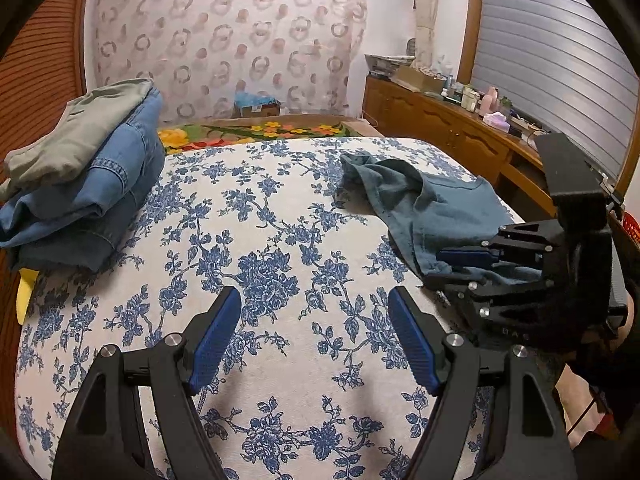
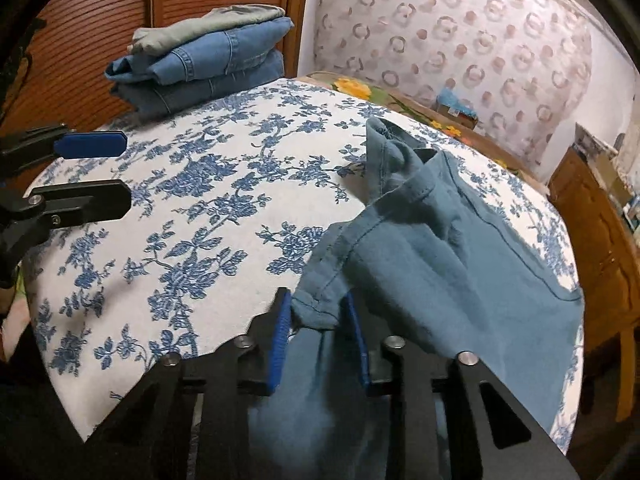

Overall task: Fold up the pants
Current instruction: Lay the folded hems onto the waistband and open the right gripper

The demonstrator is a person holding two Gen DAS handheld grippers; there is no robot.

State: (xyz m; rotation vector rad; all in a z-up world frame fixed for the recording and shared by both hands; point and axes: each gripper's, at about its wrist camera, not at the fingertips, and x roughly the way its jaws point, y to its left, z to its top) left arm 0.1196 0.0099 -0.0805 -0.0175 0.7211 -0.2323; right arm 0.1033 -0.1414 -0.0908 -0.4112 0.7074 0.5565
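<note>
Here the teal pants [image 2: 448, 248] lie crumpled on the blue-flowered bedspread [image 1: 256, 240], toward four o'clock of the bed in the right wrist view and toward two o'clock in the left wrist view; one hemmed edge is bunched and raised at the far end, the rest trails down to the near edge of the bed. The right gripper [image 2: 320, 320] has a stitched corner of the pants between its blue pads [image 2: 280, 340]; the pads stand narrow with the cloth filling the gap, so it is gripping the pants; from the left wrist view the same gripper [image 1: 472, 268] shows at three o'clock, its fingers clamped over the near edge of the fabric. The left gripper [image 1: 314, 312] hovers over bare bedspread at six o'clock of its own view, its fingers spread wide with nothing between them; in the right wrist view it [image 2: 112, 172] shows at nine o'clock, well apart from the pants. A stack of folded clothes [image 1: 80, 176] sits at ten o'clock on the far left corner of the bed, denim pieces below and a grey-green piece on top; a wooden sideboard [image 1: 440, 120] with small clutter runs along the wall at two o'clock; a patterned curtain [image 1: 224, 40] hangs at twelve o'clock.
</note>
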